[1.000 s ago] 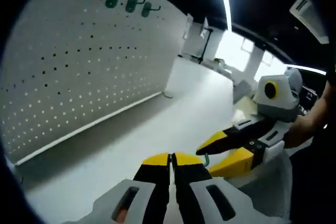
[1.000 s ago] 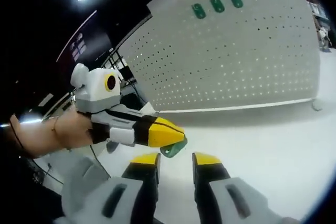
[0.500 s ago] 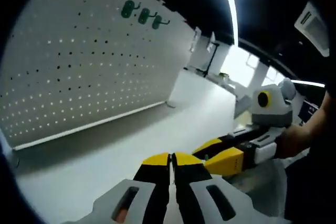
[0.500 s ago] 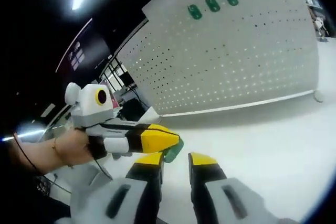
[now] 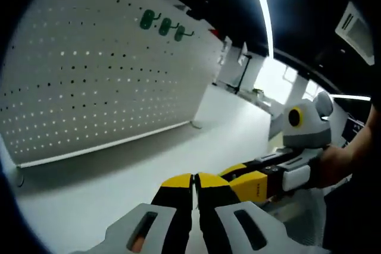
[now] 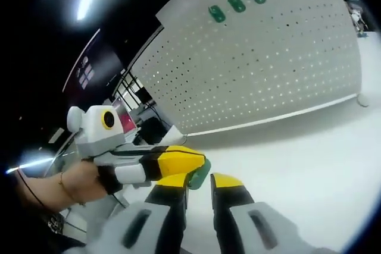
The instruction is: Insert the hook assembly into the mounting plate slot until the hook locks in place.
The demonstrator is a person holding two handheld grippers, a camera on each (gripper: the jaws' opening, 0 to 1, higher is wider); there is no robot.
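Observation:
A white pegboard (image 5: 89, 87) (image 6: 268, 69), the mounting plate, stands upright on the white table (image 5: 119, 188) (image 6: 309, 159). Three green hooks (image 5: 162, 25) (image 6: 236, 3) hang in a row near its top edge. In the right gripper view my left gripper (image 6: 199, 162) comes in from the left, shut on a green hook (image 6: 201, 175) that sticks out under its yellow tips. My right gripper (image 6: 199, 181) is open, with a jaw on either side of that hook. In the left gripper view my left gripper (image 5: 194, 178) has its jaws together, and my right gripper (image 5: 235, 178) lies close beside it.
A person's hand (image 6: 71, 182) (image 5: 339, 159) holds each gripper. The pegboard rests on small feet (image 5: 195, 125) (image 6: 362, 99) at its lower corner. Behind the table stand white furniture and a bright window (image 5: 250, 69). Open table surface lies between the grippers and the board.
The two grippers have drawn closer together. My right gripper's jaws have narrowed around the green hook, which the left gripper still holds. Both views have shifted slightly.

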